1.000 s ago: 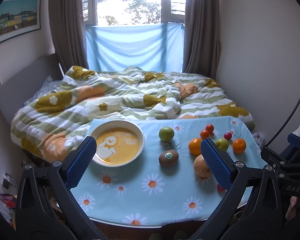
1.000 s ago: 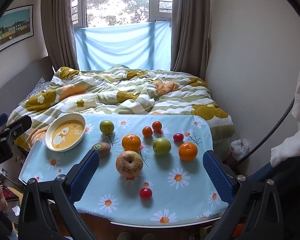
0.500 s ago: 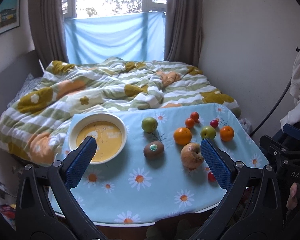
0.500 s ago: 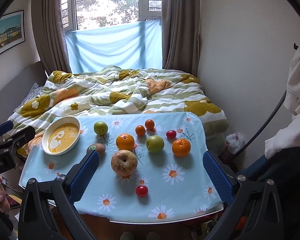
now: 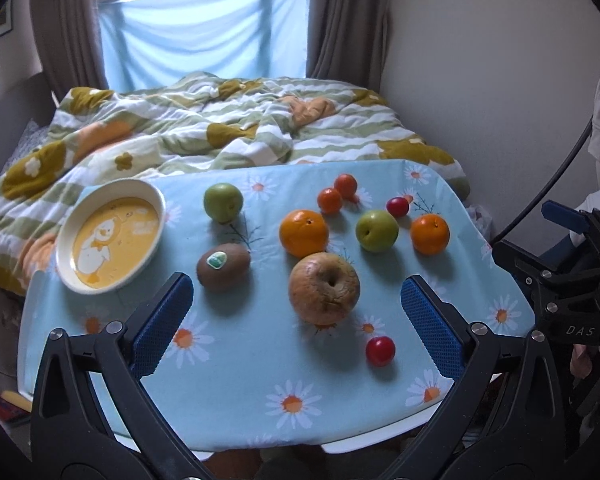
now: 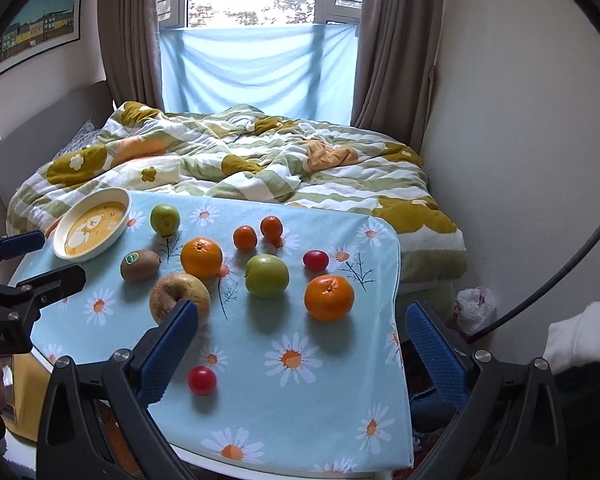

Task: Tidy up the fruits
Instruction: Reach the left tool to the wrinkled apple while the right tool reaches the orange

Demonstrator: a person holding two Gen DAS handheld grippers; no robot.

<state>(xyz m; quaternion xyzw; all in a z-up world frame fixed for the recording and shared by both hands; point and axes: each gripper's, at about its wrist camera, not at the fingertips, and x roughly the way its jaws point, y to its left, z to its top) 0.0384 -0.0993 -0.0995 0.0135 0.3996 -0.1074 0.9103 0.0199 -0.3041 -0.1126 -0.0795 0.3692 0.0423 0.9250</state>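
Fruit lies scattered on a table under a blue daisy cloth [image 5: 236, 364]. A wrinkled tan apple [image 5: 324, 288] sits nearest my open left gripper [image 5: 296, 312], with a stickered kiwi [image 5: 223, 266] to its left and a small red fruit [image 5: 380, 351] to its right. Behind them are two oranges [image 5: 304, 233] [image 5: 429, 234], two green apples [image 5: 223, 202] [image 5: 376, 230] and small tangerines [image 5: 329, 201]. A white bowl with a yellow duck bottom [image 5: 112, 236] stands at the left. My right gripper [image 6: 300, 340] hangs open and empty above the front right of the cloth [image 6: 308, 408], near the orange [image 6: 329, 298].
A bed with a green, white and yellow flowered quilt [image 5: 228, 132] runs right behind the table. A wall [image 6: 520, 160] closes the right side, with a white plastic bag [image 6: 474, 309] on the floor beside the table. A person's white sleeve [image 6: 580, 340] shows at right.
Both grippers have moved closer to the table and lower, so the fruit looks larger. The left view has swung right, from the bowl toward the tan apple. No fruit has moved.
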